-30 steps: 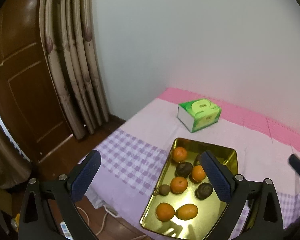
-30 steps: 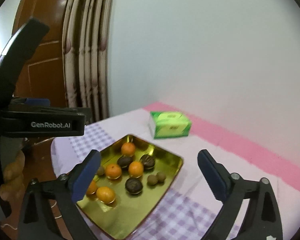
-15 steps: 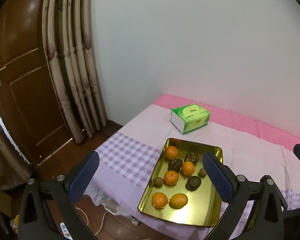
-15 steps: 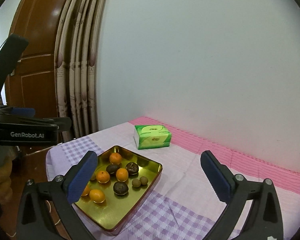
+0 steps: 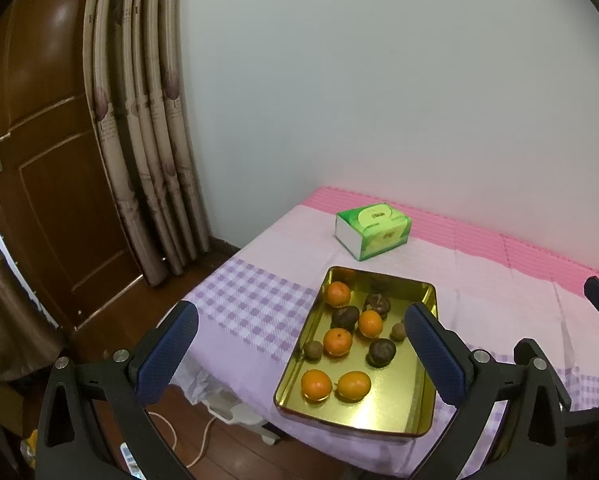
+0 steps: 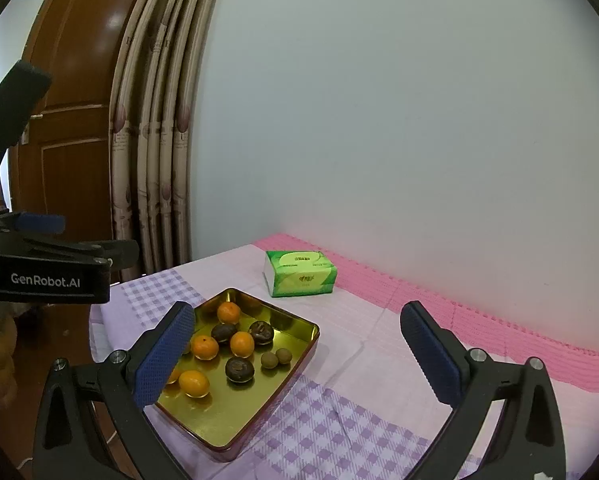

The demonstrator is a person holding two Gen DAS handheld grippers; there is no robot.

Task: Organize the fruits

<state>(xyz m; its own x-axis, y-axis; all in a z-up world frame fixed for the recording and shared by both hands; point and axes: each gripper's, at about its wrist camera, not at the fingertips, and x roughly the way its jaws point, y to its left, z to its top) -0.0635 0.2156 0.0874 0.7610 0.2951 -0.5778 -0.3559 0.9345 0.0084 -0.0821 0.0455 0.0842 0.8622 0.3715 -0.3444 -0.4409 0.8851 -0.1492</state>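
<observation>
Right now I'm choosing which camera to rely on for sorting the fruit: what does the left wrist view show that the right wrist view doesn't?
Only the left wrist view shows the wooden floor with a white cable. Only the right wrist view shows the left gripper's black body marked GenRobot.AI. Both show the gold rectangular metal tray holding the oranges and dark brown fruits, and the green tissue box beyond it.

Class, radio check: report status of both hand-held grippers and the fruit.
Left hand-held gripper open, empty. Right hand-held gripper open, empty. Fruit all in gold tray, untouched. Tissue box behind tray, not blocking.
</observation>
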